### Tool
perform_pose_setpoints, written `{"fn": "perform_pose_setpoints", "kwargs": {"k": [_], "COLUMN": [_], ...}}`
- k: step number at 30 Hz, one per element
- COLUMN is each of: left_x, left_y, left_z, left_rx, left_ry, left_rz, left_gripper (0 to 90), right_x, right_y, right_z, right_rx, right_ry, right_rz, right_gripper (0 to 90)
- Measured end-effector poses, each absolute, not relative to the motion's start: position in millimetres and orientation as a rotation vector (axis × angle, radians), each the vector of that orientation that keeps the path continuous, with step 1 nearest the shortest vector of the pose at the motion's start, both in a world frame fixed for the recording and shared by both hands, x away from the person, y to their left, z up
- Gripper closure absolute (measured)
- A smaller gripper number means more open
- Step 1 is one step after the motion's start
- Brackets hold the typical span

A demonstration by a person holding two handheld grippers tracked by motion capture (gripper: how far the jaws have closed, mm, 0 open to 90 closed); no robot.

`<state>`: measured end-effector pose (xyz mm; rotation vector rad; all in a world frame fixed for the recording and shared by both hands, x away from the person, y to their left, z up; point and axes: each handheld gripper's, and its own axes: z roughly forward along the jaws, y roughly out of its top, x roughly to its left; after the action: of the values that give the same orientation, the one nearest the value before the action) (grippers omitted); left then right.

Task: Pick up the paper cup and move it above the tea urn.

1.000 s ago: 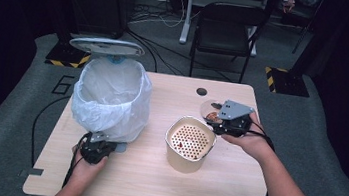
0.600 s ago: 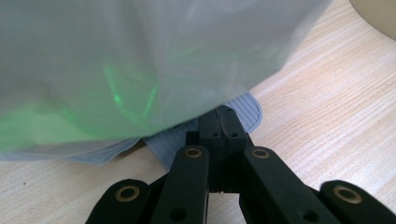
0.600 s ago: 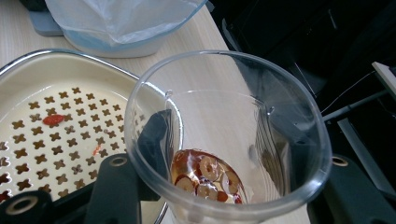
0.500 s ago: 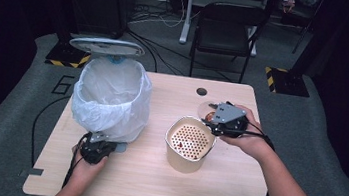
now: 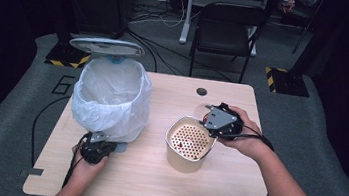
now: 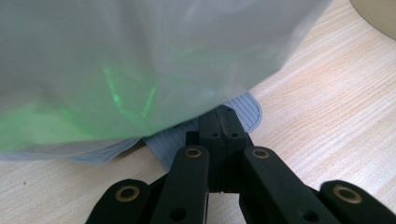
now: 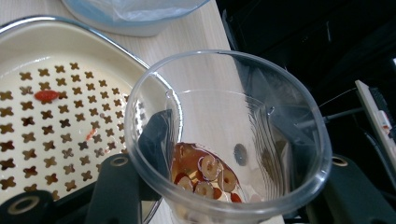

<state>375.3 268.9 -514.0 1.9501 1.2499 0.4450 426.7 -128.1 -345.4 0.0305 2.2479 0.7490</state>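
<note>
Right claw (image 5: 208,118) has shifted slightly inward since the earlier frame, bringing the clear cup (image 7: 227,140) to the rim of the cream strainer pot (image 5: 186,150).

Right claw grips the clear cup across its sides; the cup is tilted and holds wet fruit slices (image 7: 205,173) near its bottom. Two red bits (image 7: 46,95) lie on the pot's perforated insert. Left claw (image 6: 223,122) is fully closed, tips at the foot pedal (image 6: 245,112) under the bag-lined bin (image 5: 111,95). Both vessels stand on the wooden surface (image 5: 153,176).
</note>
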Motion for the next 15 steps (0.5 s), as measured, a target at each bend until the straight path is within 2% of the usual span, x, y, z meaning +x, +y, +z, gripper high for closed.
{"fn": "perform_pose_setpoints", "kwargs": {"k": [15], "left_x": [375], "left_y": [269], "left_z": [-514], "left_rx": [1.947], "left_ry": [1.252], "left_rz": [0.444], "left_gripper": [90.0], "right_x": [416], "right_y": [-112], "right_z": [-350], "right_rx": [-0.150], "right_ry": [2.209], "right_rz": [0.523], "right_gripper": [46.9]}}
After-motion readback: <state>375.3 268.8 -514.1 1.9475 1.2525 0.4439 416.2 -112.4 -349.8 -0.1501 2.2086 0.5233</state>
